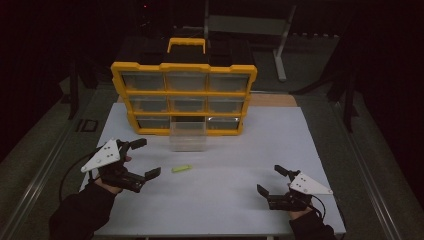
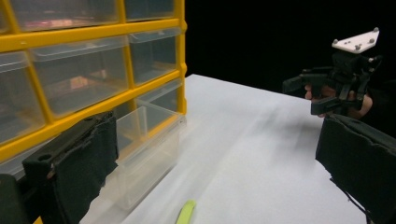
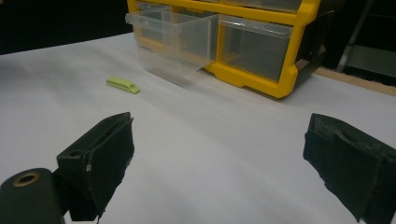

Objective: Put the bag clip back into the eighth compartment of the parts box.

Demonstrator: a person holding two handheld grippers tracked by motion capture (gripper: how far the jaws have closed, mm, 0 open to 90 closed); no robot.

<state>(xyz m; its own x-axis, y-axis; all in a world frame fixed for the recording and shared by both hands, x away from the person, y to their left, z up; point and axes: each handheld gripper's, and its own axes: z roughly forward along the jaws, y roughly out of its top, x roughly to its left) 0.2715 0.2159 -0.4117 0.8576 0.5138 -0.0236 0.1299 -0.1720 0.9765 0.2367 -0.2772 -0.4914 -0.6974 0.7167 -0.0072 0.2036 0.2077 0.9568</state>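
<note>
With its jaws spread wide, the left gripper (image 1: 141,158) needed to come down squarely over the green clip (image 1: 181,169), lying mid-tabletop before the open drawer (image 1: 188,134), while the right gripper (image 1: 272,179) waited empty, jaws apart.

Open tongs (image 2: 219,172) frame a pulled-out clear drawer (image 2: 142,149) and green clip (image 2: 186,213).

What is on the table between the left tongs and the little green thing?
Nothing. In the high view, just bare white table lies between the open left tongs and the little green thing. The pulled-out clear drawer sits farther back.
</note>
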